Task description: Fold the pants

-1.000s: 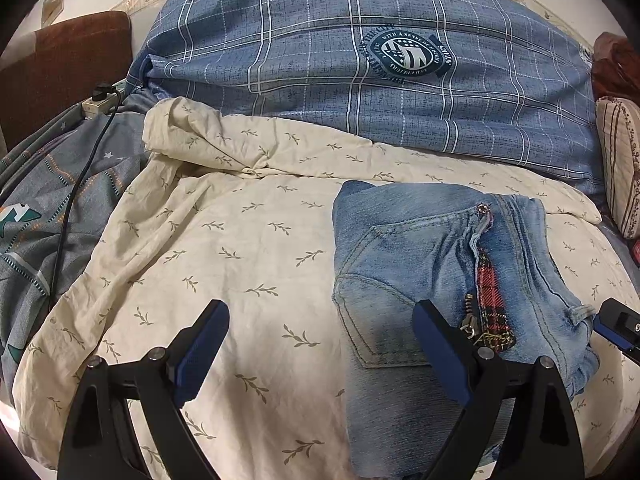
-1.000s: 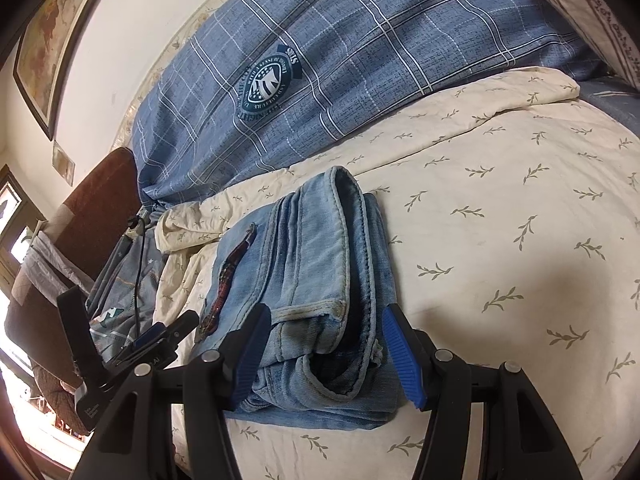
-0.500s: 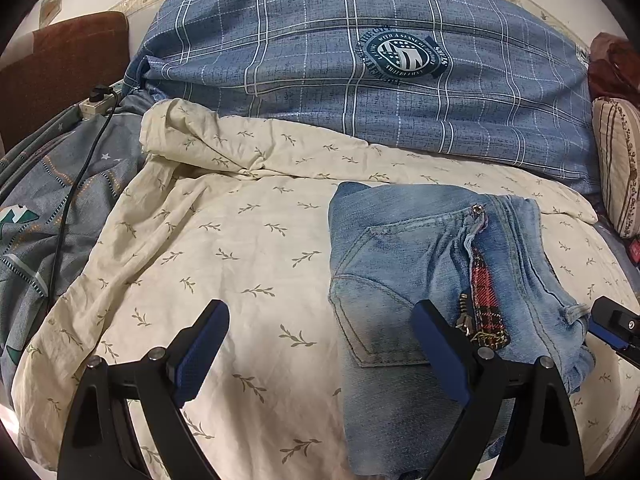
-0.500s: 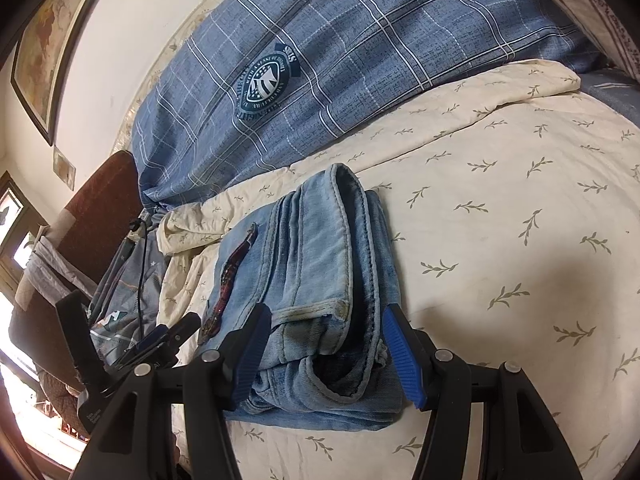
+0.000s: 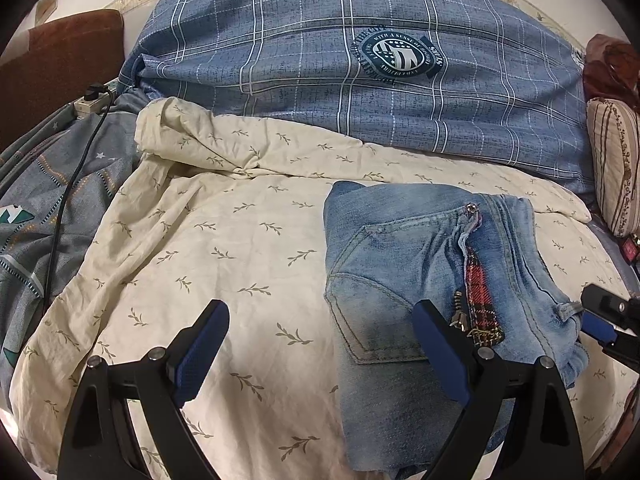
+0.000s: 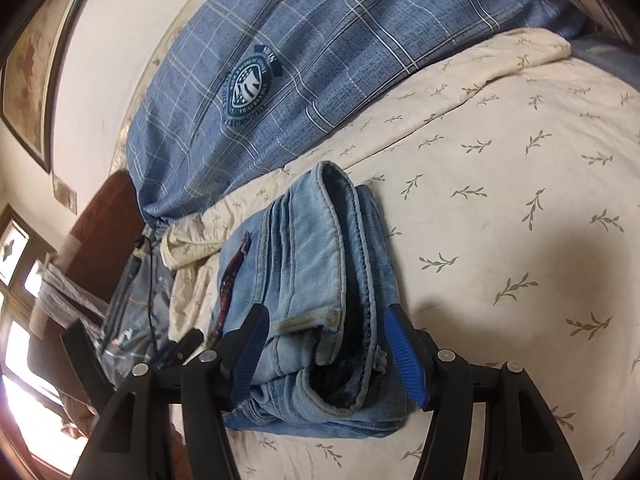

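Light blue jeans (image 5: 404, 280) lie folded into a compact stack on the cream leaf-print sheet (image 5: 224, 248), back pocket and a red plaid zipper strip facing up. My left gripper (image 5: 320, 344) is open and empty, just in front of the stack's left edge. My right gripper (image 6: 326, 344) is open, its jaws to either side of the stack's near end (image 6: 320, 280) without closing on it. Its tip shows at the right edge of the left wrist view (image 5: 608, 320).
A big blue plaid duvet (image 5: 360, 80) with a round badge lies behind the sheet. A grey patterned quilt (image 5: 48, 200) with a black cable (image 5: 68, 184) and power strip is at left. A striped cushion (image 5: 612, 164) sits at right, a brown headboard (image 5: 52, 64) far left.
Both grippers have drawn back slightly from the folded jeans. The jeans have not moved.
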{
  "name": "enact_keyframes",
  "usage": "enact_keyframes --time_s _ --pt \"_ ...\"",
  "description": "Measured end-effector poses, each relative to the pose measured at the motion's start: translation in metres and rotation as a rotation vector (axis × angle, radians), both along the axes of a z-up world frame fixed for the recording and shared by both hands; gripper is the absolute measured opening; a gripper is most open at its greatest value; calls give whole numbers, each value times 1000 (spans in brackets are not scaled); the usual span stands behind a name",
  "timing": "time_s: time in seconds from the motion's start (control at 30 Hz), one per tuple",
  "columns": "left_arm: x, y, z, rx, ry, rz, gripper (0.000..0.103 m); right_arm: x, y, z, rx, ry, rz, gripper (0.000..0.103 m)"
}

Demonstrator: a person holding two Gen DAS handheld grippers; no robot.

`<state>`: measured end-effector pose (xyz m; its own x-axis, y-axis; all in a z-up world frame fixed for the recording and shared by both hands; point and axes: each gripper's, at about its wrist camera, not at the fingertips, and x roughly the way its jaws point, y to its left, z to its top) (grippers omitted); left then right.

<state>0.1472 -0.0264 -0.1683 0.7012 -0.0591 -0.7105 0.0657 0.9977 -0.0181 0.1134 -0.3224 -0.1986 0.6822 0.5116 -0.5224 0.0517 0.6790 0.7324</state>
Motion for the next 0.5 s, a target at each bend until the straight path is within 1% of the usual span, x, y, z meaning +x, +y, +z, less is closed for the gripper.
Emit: enact_keyframes --time_s 0.2,0.33,0.5 --pt "-1 4 0 -3 3 -1 93 5 -2 -5 56 23 -14 65" --pt "0 7 0 -8 11 -2 93 6 0 -5 61 22 -12 65" --pt "2 10 -2 -37 31 -9 93 8 -1 -7 58 38 8 65"
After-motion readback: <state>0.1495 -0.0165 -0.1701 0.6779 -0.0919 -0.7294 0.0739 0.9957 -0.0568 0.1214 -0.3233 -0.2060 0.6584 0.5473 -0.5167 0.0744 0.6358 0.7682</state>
